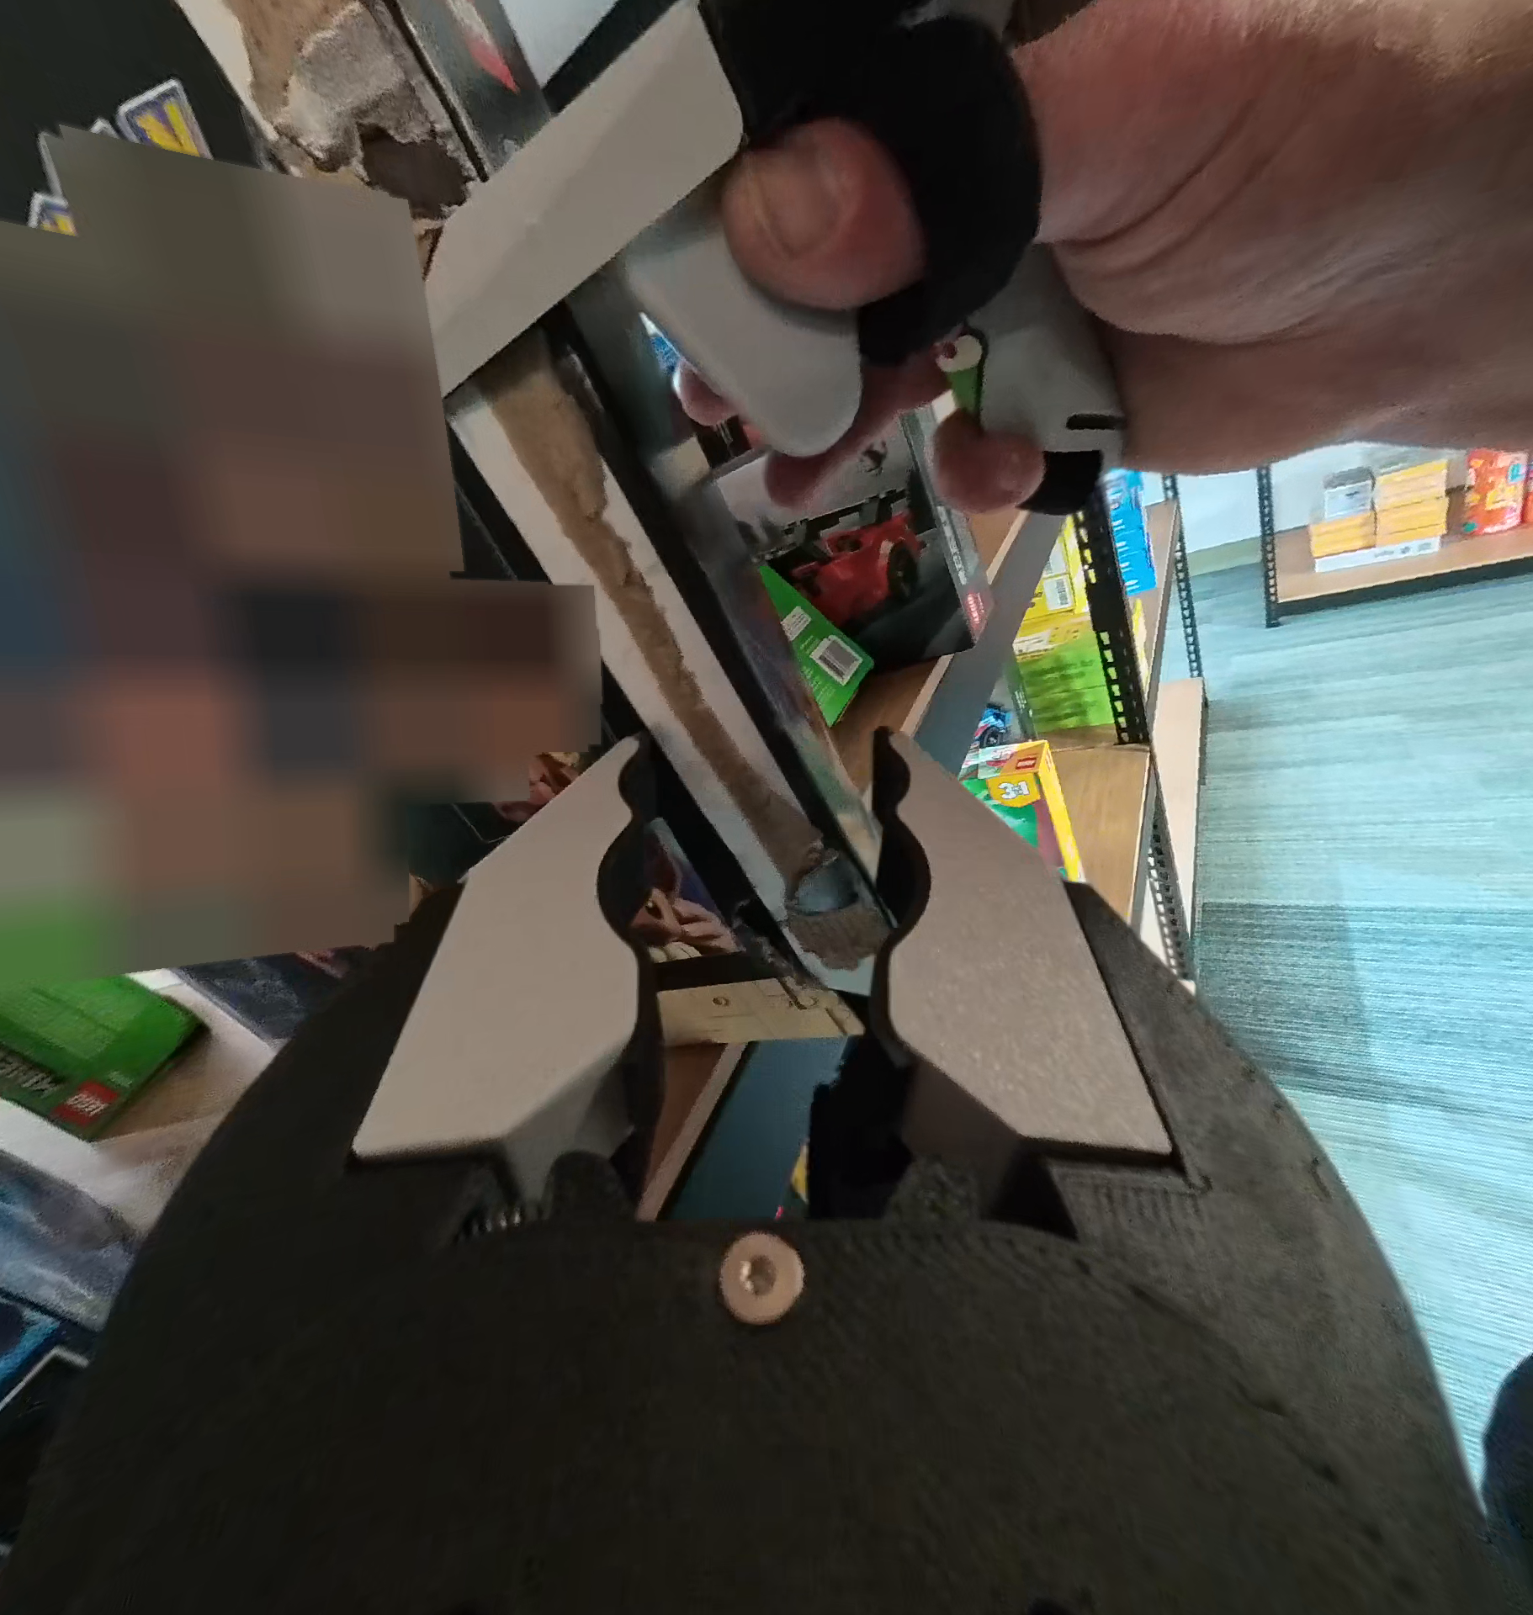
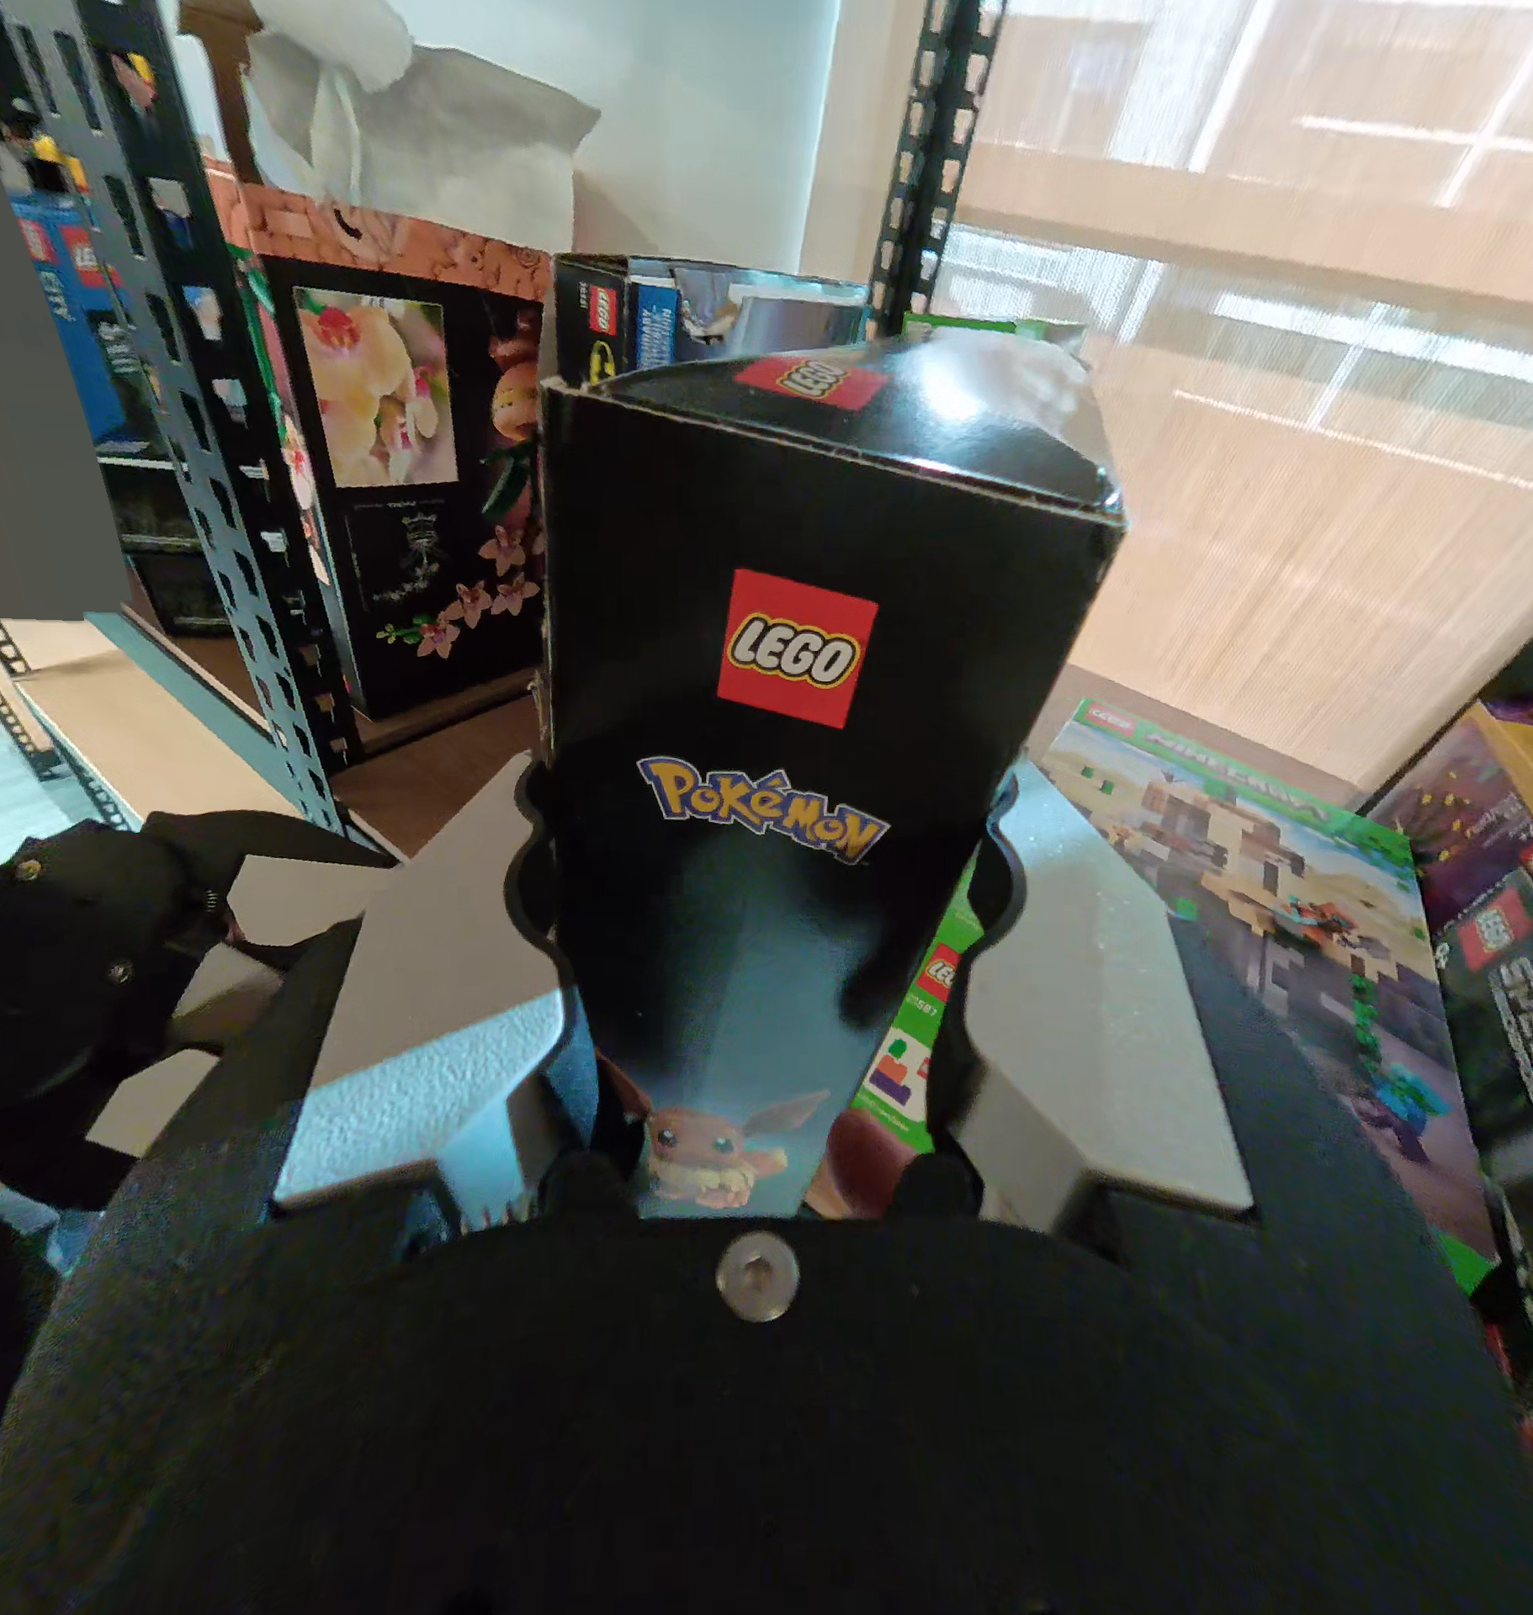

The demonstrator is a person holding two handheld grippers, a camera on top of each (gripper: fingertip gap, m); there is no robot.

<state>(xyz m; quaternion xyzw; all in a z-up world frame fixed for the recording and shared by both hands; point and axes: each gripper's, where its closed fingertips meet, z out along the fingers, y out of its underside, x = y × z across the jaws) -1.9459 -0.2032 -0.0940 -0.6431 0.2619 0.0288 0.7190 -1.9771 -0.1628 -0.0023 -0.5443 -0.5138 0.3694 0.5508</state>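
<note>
Right gripper [image 2: 763, 839] pinches a tall black box [image 2: 824, 612] by its narrow sides, both pads on it, box upright above the shelf [image 2: 431, 769]. Left gripper [image 1: 763, 786] has jaws spread; the box's torn edge [image 1: 658, 612] runs between the fingers, and whether a pad presses it cannot be told. A hand [image 1: 1226, 218] works the other gripper close overhead.

Risks, judged: glossy card could slip or twist in the pinch; the torn flap may rip further if the left jaws catch it; a swing could knock the flower box [image 2: 396, 489] or land on the flat green box [image 2: 1252, 891].
</note>
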